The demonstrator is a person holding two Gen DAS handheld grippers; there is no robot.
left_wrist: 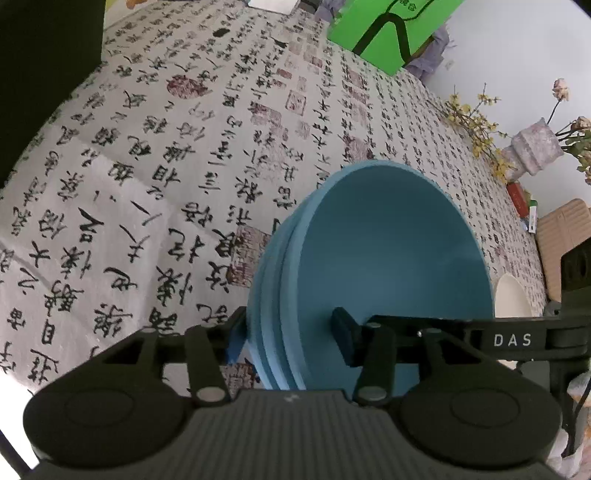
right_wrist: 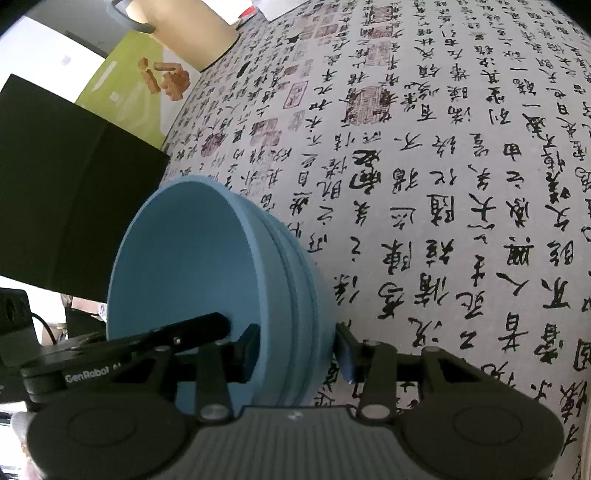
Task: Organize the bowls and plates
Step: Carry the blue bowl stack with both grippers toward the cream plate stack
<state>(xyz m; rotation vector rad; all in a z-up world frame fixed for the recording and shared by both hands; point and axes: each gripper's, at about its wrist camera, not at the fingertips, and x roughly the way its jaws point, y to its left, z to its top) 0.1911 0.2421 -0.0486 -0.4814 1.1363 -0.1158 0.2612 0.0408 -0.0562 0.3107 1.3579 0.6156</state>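
A stack of three nested blue bowls (left_wrist: 388, 258) (right_wrist: 184, 266) stands on the calligraphy-print tablecloth (left_wrist: 147, 184). My left gripper (left_wrist: 290, 341) straddles the stack's near rim, with one pad outside the wall and the other inside the top bowl. A small gap shows at the pads, so it is open. My right gripper (right_wrist: 298, 352) straddles the rim the same way from the other side and is also open. Each view shows the other gripper's black finger reaching into the bowl beside mine. A cream plate (left_wrist: 511, 299) lies to the right of the stack.
At the table's far edge are a green box (left_wrist: 388, 29) and a vase of dried flowers (left_wrist: 535, 147). The right wrist view shows a black box (right_wrist: 74, 206), a pale green snack box (right_wrist: 140, 85) and a tan container (right_wrist: 184, 29) on its left.
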